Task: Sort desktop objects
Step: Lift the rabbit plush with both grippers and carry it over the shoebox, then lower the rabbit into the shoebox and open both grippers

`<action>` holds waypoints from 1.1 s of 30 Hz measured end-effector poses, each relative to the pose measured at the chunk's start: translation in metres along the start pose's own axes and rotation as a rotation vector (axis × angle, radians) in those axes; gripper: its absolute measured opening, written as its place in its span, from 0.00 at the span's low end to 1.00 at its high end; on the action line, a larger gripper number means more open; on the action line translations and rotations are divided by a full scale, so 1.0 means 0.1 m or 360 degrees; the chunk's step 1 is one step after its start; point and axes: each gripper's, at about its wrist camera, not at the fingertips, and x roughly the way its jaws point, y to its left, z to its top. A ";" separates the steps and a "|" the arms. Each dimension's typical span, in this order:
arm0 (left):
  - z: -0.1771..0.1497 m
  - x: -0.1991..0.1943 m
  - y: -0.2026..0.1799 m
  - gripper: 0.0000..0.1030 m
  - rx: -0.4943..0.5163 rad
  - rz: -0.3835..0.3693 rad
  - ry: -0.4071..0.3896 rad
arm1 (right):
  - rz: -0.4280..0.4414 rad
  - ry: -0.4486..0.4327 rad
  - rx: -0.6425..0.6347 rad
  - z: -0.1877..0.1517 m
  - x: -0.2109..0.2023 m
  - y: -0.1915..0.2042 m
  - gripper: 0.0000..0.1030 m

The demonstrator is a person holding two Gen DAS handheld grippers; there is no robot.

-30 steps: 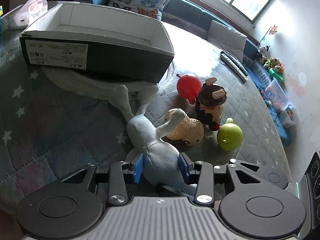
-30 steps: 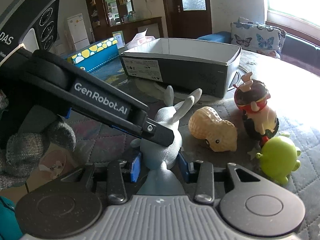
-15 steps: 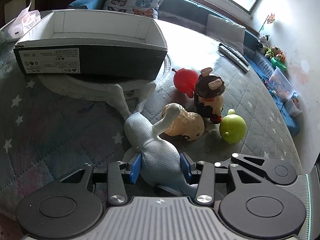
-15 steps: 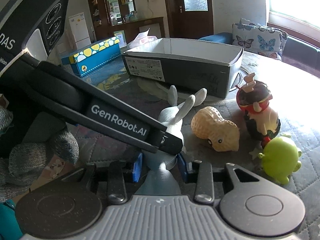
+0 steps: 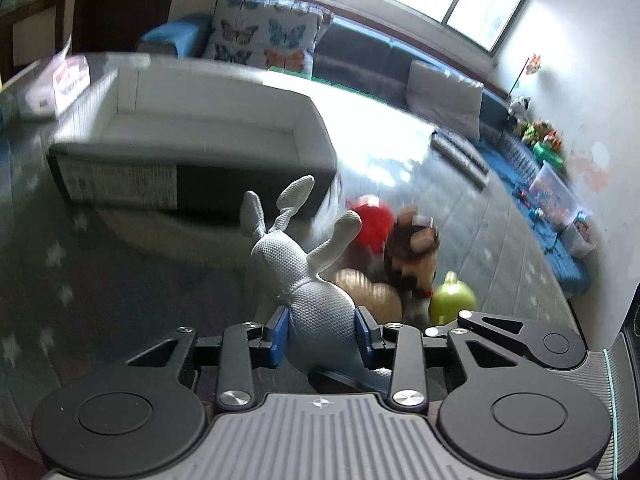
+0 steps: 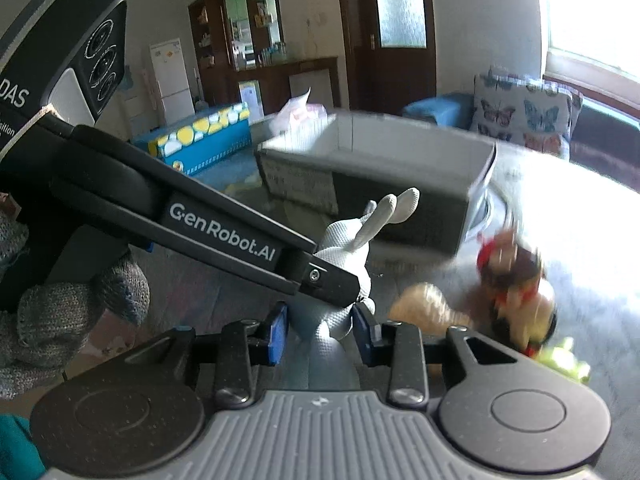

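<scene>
Left wrist view: left gripper (image 5: pixel 320 334) clamped on one grey rabbit (image 5: pixel 318 320), blue pads pressed to both sides of its body, ears and arm pointing up toward one box (image 5: pixel 192 152). Rabbit apparently raised off the table (image 5: pixel 100 280), though hard to tell through the blur. Beyond it, four toys in a close cluster: one red ball (image 5: pixel 374 224), one brown figure (image 5: pixel 412 256), one peanut (image 5: pixel 372 296), one green toy (image 5: pixel 454 300). Peanut partly hidden behind the rabbit; red ball partly behind the rabbit's arm and the brown figure. Further off, two remotes (image 5: pixel 464 156), a butterfly cushion (image 5: pixel 264 40), a sofa (image 5: pixel 360 64). Right wrist view: right gripper (image 6: pixel 320 330) closed on the lower end of the same rabbit (image 6: pixel 344 252), pads touching it on both sides. Left gripper (image 6: pixel 220 232) crossing the frame from upper left, covering most of the rabbit's body, gloved hand (image 6: pixel 52 304) at its base. Box (image 6: pixel 380 184) behind, open top. Three toys visible at right, all blurred: peanut (image 6: pixel 428 304), brown figure (image 6: pixel 516 284), green toy (image 6: pixel 564 360) at the frame's lower right, partly behind the gripper body.
</scene>
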 end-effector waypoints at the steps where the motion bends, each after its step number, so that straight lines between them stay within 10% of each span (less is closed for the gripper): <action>1: 0.07 -0.02 0.01 0.37 0.0003 -0.0004 -0.0024 | -0.0008 -0.0017 -0.0010 0.07 0.00 0.00 0.33; 17: 1.28 0.06 0.52 0.36 -0.0193 0.0044 -0.0300 | -0.0082 -0.0112 -0.0210 1.47 0.70 -0.22 0.34; 33: 1.65 1.02 1.34 0.36 -0.0598 0.0077 -0.0097 | -0.0170 0.0213 -0.0182 1.77 1.82 -0.46 0.44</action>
